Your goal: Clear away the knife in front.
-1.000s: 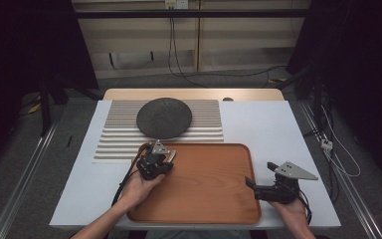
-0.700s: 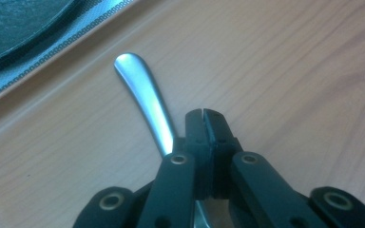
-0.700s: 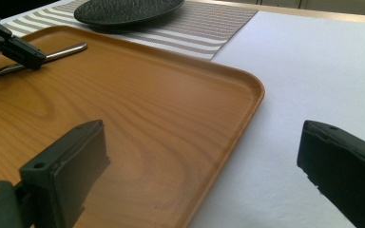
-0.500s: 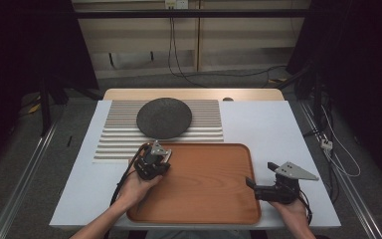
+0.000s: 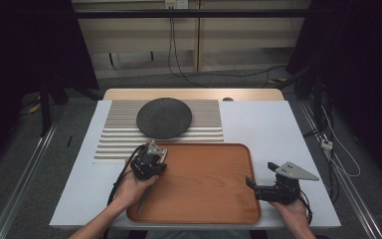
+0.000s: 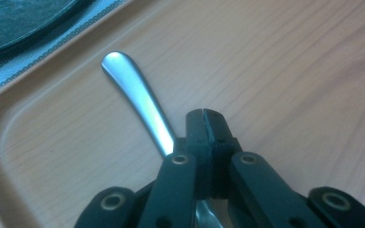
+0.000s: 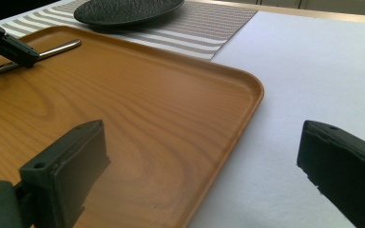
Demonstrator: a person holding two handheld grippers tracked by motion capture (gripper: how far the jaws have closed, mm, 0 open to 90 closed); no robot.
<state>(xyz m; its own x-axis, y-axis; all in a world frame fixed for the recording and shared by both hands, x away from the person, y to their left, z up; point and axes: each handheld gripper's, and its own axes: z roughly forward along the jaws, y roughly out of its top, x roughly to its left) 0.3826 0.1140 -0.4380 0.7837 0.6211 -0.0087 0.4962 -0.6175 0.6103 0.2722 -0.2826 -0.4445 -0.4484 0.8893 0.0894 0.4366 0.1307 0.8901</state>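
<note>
High view: left gripper [image 5: 151, 162] over tray's [image 5: 238, 154] left end, dark plate [image 5: 164, 117] just beyond fingertips on striped mat [image 5: 204, 130]; right gripper [image 5: 251, 183] at tray's right edge.

Left gripper view: jaws clenched together, empty; metal cutlery handle [image 6: 135, 95] just beside fingertips, lying on tray.

Right gripper view: jaws released, wide, straddling tray rim [image 7: 252, 102].

Your two black, hinged two-jaw grippers [image 5: 149, 164] [image 5: 273, 189] carry brass-ringed screws, grey three-cornered top plates and trailing black cables; your forearms are sleeveless.
</note>
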